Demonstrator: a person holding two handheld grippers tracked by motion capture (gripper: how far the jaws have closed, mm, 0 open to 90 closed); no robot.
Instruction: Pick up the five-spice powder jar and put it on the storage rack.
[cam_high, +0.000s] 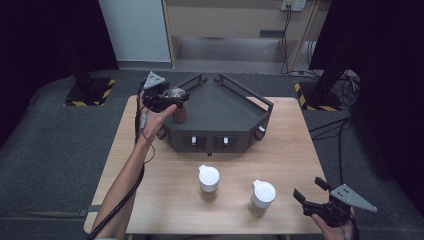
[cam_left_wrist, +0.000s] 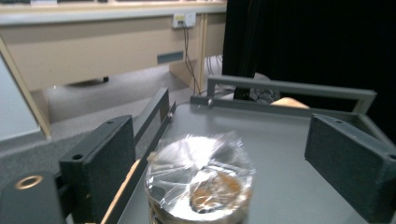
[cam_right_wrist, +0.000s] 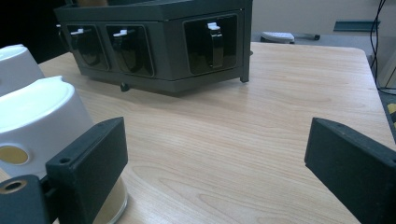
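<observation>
A wooden table (cam_high: 295, 150) carries a dark grey angular rack (cam_high: 220, 115) with rails along its back edges and small white latches on its front face. From above, the left gripper (cam_high: 172, 100) is at the rack's left corner, next to a small jar (cam_high: 180, 111) with a crinkled clear wrap over its top. This view does not settle whether the jaws touch the jar.

The left gripper view is clearer on that. The jar (cam_left_wrist: 200, 184) stands on the rack's flat grey top, close to its left edge, between the two black jaws, which are spread wide with a gap on either side of it. The wrap is shiny and creased, and something brownish shows through it. Behind it runs the rack's rail (cam_left_wrist: 289, 88).

Two more jars with white lids stand on the bare wood in front of the rack, one to the left (cam_high: 208, 181) and one to the right (cam_high: 261, 196), near each other but apart. The right gripper (cam_high: 312, 192) is at the table's near right corner, just beside the right-hand jar.

The right gripper view shows its jaws wide apart, with bare wood between them. The white-lidded jar (cam_right_wrist: 42, 121) is partly hidden behind the left jaw, outside the gap; contact cannot be told. The rack's front (cam_right_wrist: 159, 44) with its three latches lies beyond.
</observation>
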